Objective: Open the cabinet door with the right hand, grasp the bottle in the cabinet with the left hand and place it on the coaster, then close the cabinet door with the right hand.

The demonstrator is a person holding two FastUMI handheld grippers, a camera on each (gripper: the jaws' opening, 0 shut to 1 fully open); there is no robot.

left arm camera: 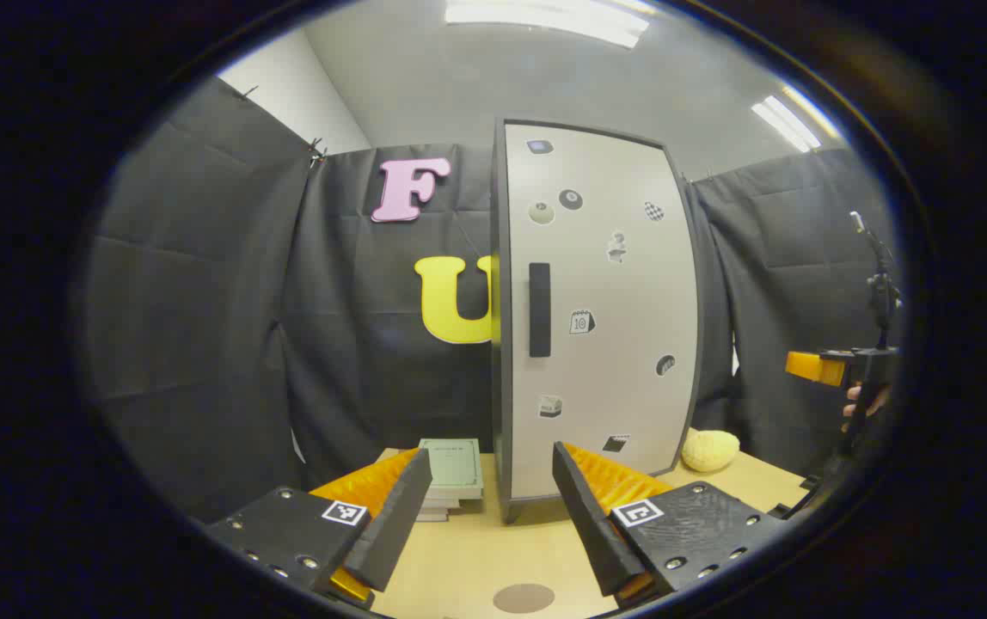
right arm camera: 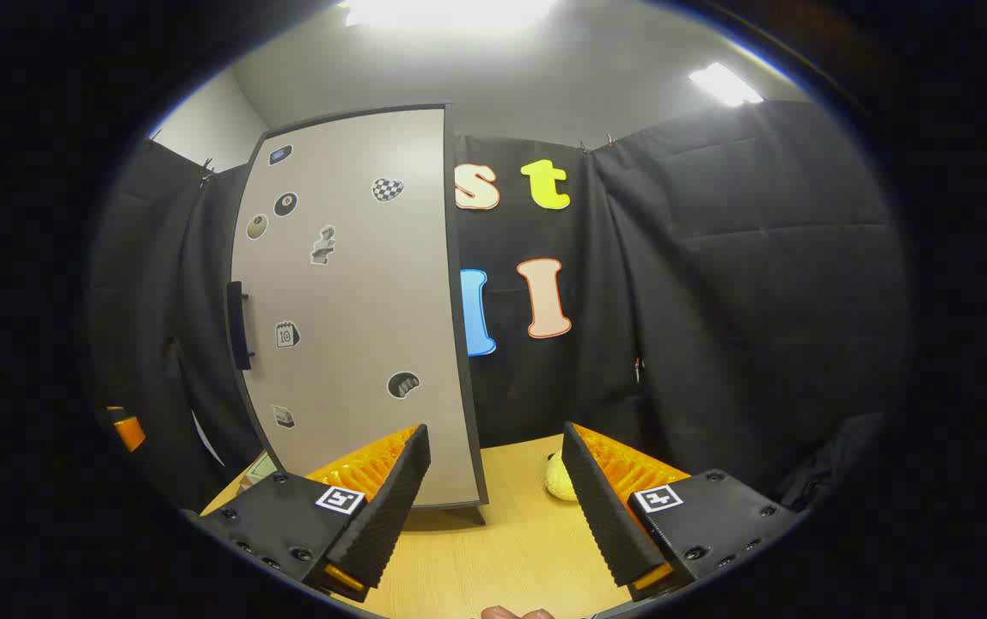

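Both the left gripper (left arm camera: 483,507) and right gripper (right arm camera: 491,503) hold jaws apart, empty, facing the closed cabinet door (left arm camera: 601,318), its handle (left arm camera: 539,309) at 12 o'clock.

walls: black cloth (right arm camera: 743,284) | ceiling: white, strip lights (left arm camera: 545,17) | table (left arm camera: 476,550): light wood

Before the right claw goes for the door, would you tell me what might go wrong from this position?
1. The dark vertical handle sits on the far edge of the grey sticker-covered cabinet door from the open right claw, so its reach may brush the door face.
2. The stack of pale green books lies close beside the cabinet on the handle side and may crowd the left claw.
3. The round brown coaster lies very near, under the left claw, easy to overshoot.
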